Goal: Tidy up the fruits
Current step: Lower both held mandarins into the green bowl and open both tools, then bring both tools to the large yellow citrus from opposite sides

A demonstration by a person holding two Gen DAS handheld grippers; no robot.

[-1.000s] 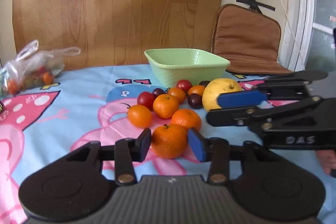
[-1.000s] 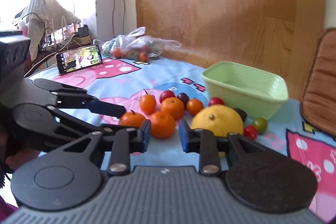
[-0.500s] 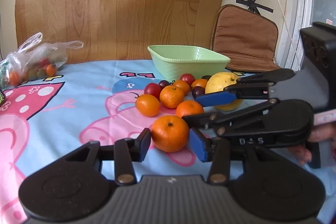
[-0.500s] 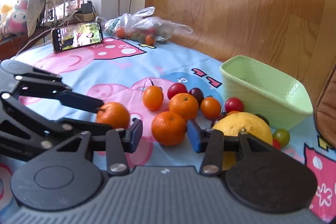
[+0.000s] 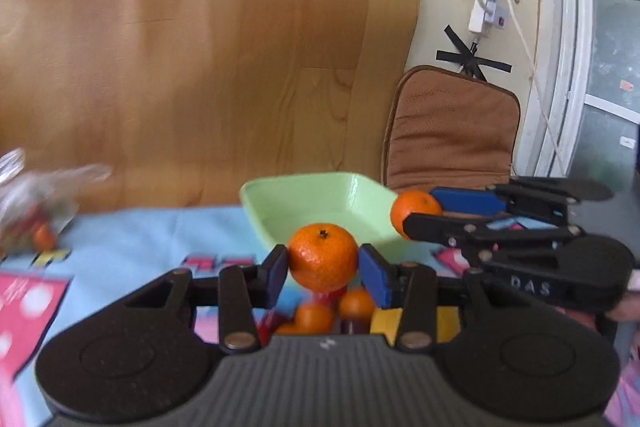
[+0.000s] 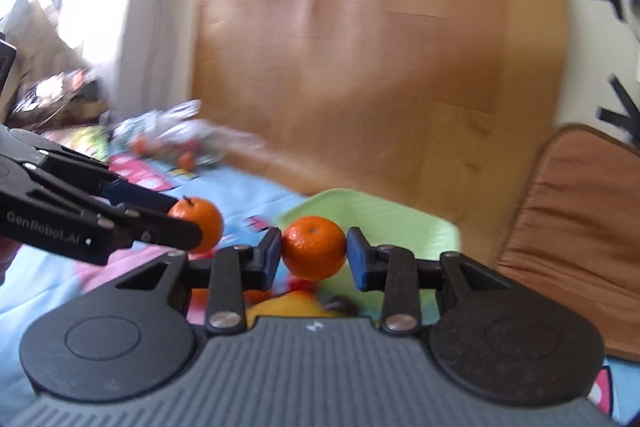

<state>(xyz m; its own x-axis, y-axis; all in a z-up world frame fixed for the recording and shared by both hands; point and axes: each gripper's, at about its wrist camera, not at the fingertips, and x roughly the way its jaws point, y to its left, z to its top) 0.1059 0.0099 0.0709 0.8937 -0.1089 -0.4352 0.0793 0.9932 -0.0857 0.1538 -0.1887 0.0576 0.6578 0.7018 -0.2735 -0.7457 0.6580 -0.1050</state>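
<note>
In the left wrist view, the left gripper [image 5: 323, 269] is clamped on a mandarin [image 5: 322, 255], both blue pads pressed to its sides, lifted in front of the light green bowl [image 5: 320, 205]. To the right of the bowl's near corner, the right gripper [image 5: 420, 217] grips a second mandarin [image 5: 412, 209]; its jaws have just been closing slightly on the fruit. Below the held mandarin, more oranges [image 5: 316, 317] lie on the blue and pink cartoon tablecloth [image 5: 132, 239]. Behind the bowl stand a wooden board [image 5: 200, 47] and a brown cushion [image 5: 452, 131].

In the right wrist view, the right gripper [image 6: 315, 253] pinches its mandarin [image 6: 314, 247] in front of the bowl [image 6: 384, 223]. Left of the bowl, the left gripper [image 6: 188, 217] holds the other mandarin [image 6: 202, 219]. A blurred plastic bag of fruit [image 6: 180, 139] lies farther left on the cloth.
</note>
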